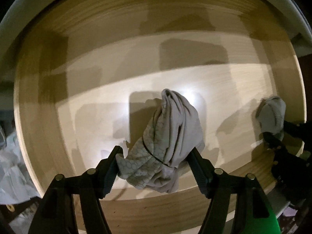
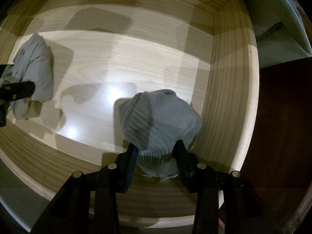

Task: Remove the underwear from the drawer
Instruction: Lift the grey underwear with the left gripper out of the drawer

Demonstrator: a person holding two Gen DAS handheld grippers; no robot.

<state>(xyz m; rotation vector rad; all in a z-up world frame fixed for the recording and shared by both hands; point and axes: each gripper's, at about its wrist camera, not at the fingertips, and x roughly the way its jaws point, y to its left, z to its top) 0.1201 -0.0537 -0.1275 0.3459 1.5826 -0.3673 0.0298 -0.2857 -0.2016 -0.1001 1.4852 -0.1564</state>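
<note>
A pale grey pair of underwear [image 1: 171, 128] with a honeycomb-patterned part is bunched between the fingers of my left gripper [image 1: 155, 150]. The jaws stand wide apart and the cloth touches both pads without being squeezed. It points down into the wooden drawer [image 1: 117, 19]. My right gripper [image 2: 156, 145] is shut on a blue-grey ribbed garment [image 2: 159, 120] near the drawer's right wall [image 2: 224, 78]. The right wrist view shows the pale underwear [image 2: 33, 68] at far left, beside a left finger [image 2: 21, 90]. The ribbed garment [image 1: 271, 115] shows at the right edge of the left wrist view.
The drawer's light wooden floor [image 2: 117, 58] holds only shadows and light glare. Outside the drawer lie a pale heap of cloth [image 1: 11, 165] to the left, a pale green padded surface [image 2: 282, 39] and a dark reddish floor [image 2: 282, 136] to the right.
</note>
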